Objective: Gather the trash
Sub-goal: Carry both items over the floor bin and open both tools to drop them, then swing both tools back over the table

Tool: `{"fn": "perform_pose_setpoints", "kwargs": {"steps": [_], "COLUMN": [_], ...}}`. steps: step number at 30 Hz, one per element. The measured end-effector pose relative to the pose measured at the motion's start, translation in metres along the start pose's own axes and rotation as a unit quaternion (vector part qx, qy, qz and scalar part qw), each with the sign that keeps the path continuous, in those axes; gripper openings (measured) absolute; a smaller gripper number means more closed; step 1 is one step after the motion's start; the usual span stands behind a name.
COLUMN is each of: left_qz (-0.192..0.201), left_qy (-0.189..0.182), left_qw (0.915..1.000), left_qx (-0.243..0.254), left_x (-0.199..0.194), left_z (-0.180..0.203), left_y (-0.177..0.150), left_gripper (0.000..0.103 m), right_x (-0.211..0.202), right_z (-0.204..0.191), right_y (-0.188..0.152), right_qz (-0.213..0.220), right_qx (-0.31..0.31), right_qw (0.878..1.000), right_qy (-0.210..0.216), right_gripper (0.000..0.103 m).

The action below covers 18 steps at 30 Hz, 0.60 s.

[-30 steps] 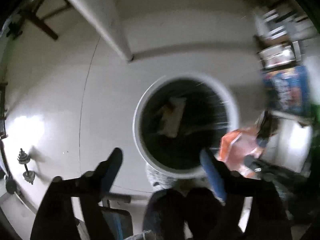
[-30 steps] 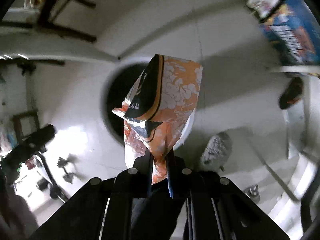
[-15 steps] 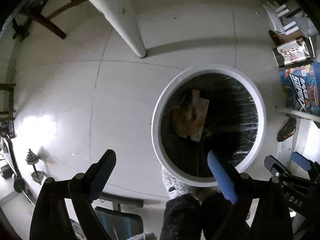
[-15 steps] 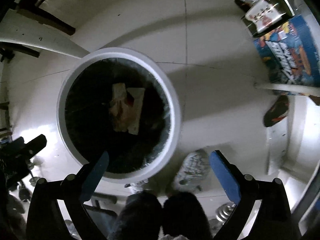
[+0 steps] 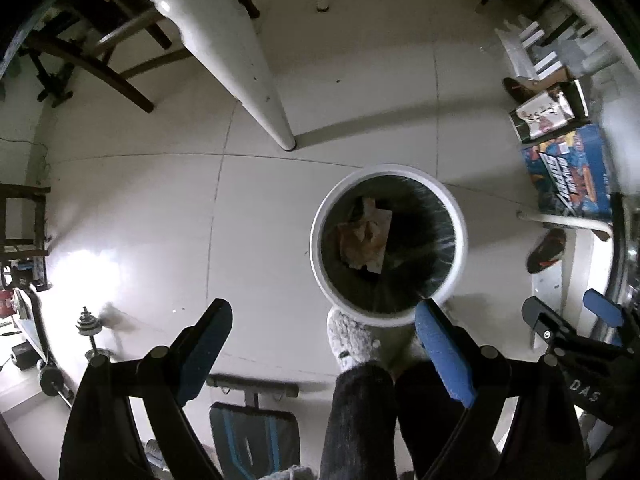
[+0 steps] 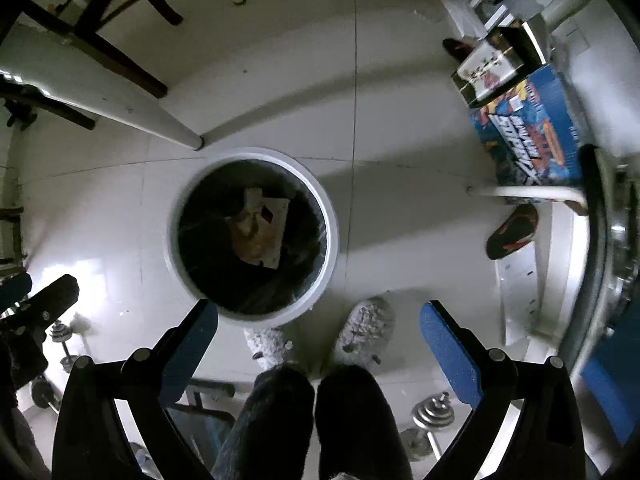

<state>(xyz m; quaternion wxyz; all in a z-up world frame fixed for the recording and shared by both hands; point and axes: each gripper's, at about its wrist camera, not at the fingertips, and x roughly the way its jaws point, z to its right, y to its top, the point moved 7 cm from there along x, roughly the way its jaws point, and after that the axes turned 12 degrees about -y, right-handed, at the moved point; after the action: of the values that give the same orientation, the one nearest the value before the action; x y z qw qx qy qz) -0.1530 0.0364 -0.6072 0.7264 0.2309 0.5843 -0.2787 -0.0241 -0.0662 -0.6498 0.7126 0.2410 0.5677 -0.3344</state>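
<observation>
Both tongs, the left tongs point(image 5: 316, 344) and the right tongs point(image 6: 320, 340), stand wide open and empty above the white trash bin point(image 6: 332, 236); the orange snack wrapper point(image 6: 256, 240) lies inside. Look around the floor point(image 6: 400, 120) for more trash before going down.
</observation>
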Motion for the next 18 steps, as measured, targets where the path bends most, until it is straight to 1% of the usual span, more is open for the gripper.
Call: {"fn": "perform_pose_setpoints", "kwargs": {"steps": [5, 8, 11, 12, 14, 16, 18], "left_qz": [-0.005, 0.007, 0.031, 0.041, 0.066, 0.095, 0.114], "left_qy": [-0.008, -0.008, -0.005, -0.002, -0.012, -0.021, -0.027], "left_qw": [0.9999, 0.9999, 0.9993, 0.9989, 0.9976, 0.9952, 0.993], "left_qx": [0.003, 0.011, 0.02, 0.02, 0.018, 0.014, 0.014], "left_x": [-0.072, -0.122, -0.176, -0.194, -0.228, -0.26, -0.28], "left_z": [0.004, 0.007, 0.014, 0.016, 0.024, 0.036, 0.052], "left_y": [-0.015, -0.018, -0.014, -0.01, 0.003, 0.022, 0.043], "left_gripper": [0.094, 0.094, 0.094, 0.094, 0.094, 0.094, 0.094], "right_x": [-0.078, -0.127, -0.178, -0.196, -0.23, -0.272, -0.305], "right_z": [0.015, 0.022, 0.03, 0.033, 0.041, 0.056, 0.073], "right_y": [-0.012, -0.02, -0.024, -0.023, -0.018, -0.003, 0.013], "right_qz": [0.003, 0.003, 0.0, 0.001, 0.007, 0.027, 0.048], "right_qx": [0.004, 0.01, 0.028, 0.037, 0.055, 0.078, 0.098], "right_qw": [1.0, 1.0, 0.998, 0.998, 0.996, 0.992, 0.989], "right_qy": [0.011, 0.025, 0.048, 0.058, 0.075, 0.094, 0.103], "right_gripper": [0.102, 0.102, 0.102, 0.102, 0.102, 0.102, 0.102]}}
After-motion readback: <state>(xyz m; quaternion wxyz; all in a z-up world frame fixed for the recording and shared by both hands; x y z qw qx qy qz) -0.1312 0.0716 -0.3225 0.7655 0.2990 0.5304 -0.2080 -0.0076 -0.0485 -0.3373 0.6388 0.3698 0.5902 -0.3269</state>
